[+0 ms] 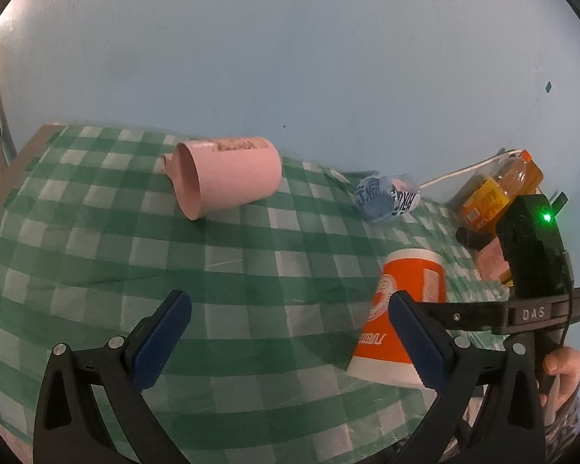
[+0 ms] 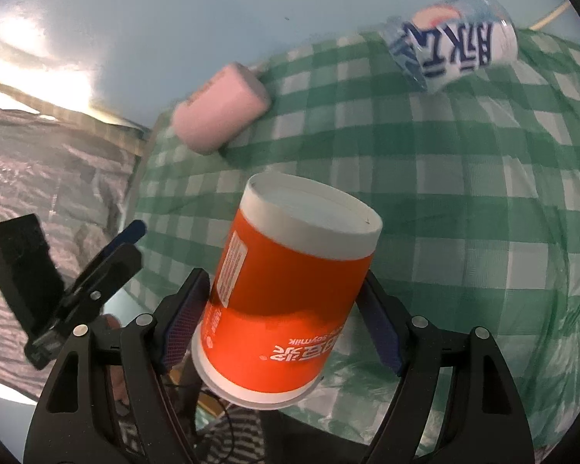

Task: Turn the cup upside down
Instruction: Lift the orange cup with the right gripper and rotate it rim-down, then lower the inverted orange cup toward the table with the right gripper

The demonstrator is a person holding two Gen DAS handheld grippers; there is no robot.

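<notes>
An orange paper cup (image 2: 286, 301) with a white rim is upside down, its flat base up and its mouth down. My right gripper (image 2: 286, 328) is shut on the cup's sides and holds it slightly tilted over the green checked tablecloth (image 2: 464, 193). In the left wrist view the same cup (image 1: 402, 309) shows at the right, with the right gripper's black body beside it. My left gripper (image 1: 290, 336) is open and empty, low over the cloth to the left of the cup.
A pink cup (image 1: 228, 178) lies on its side at the far left of the table. A blue and white cup (image 1: 386, 197) lies on its side farther right. An orange drink bottle (image 1: 498, 189) lies at the far right, with a white cable behind it. A pale blue wall stands behind.
</notes>
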